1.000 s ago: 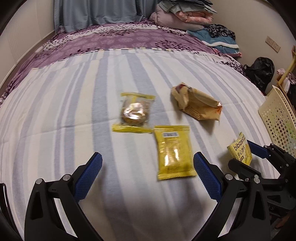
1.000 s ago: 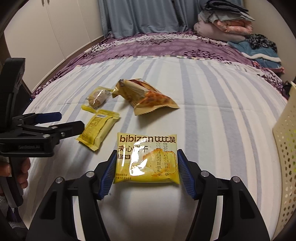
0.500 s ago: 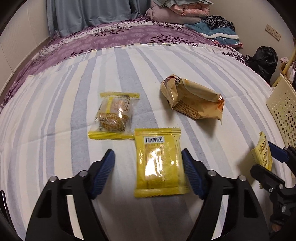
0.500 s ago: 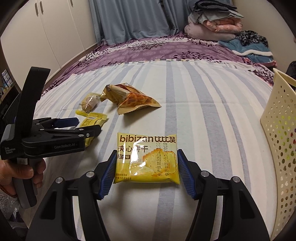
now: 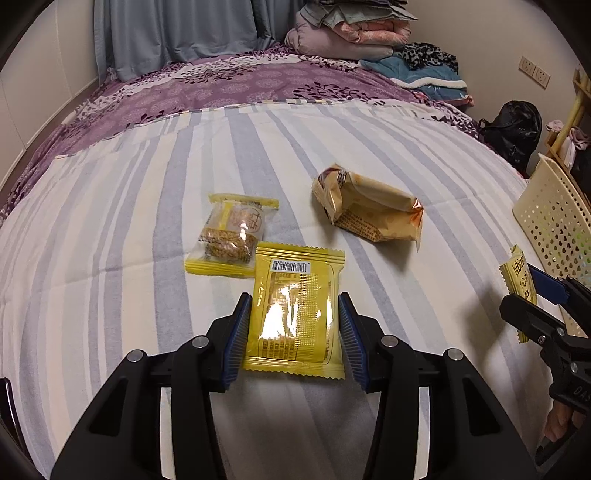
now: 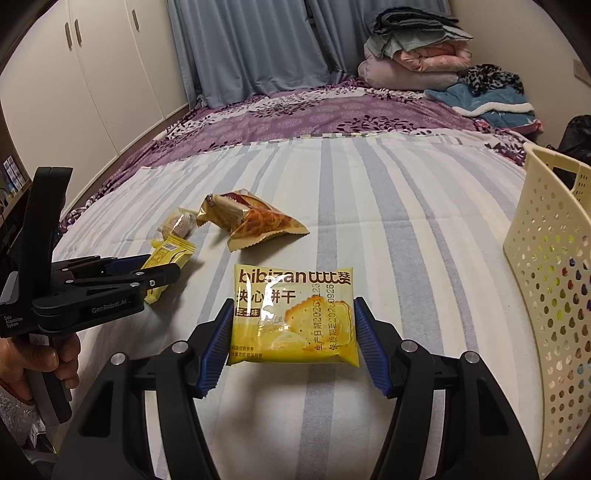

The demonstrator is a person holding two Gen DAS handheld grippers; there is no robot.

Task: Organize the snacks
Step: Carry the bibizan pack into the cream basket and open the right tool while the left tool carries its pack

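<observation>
On the striped bedsheet lies a plain yellow snack packet (image 5: 295, 314), barcode up. My left gripper (image 5: 294, 301) straddles it with its jaws closing; both blue pads touch the packet's side edges. From the right wrist view that gripper (image 6: 162, 267) sits low on the sheet at the left, over the same packet (image 6: 173, 251). My right gripper (image 6: 294, 306) is shut on a yellow "bibizan" cracker packet (image 6: 295, 314), held flat above the bed. A small cake in a clear-and-yellow wrapper (image 5: 232, 232) and a gold bag (image 5: 369, 210) lie farther up the bed.
A cream perforated basket (image 6: 546, 277) stands at the bed's right edge, close to the right gripper. Folded blankets (image 5: 351, 29) are piled at the far end. A black bag (image 5: 513, 125) sits on the floor at the right. A hand (image 6: 37, 354) grips the left tool's handle.
The left gripper's jaws went from wide open to closed in against the yellow packet. The right gripper kept its hold on the cracker packet, and the basket now shows larger beside it.
</observation>
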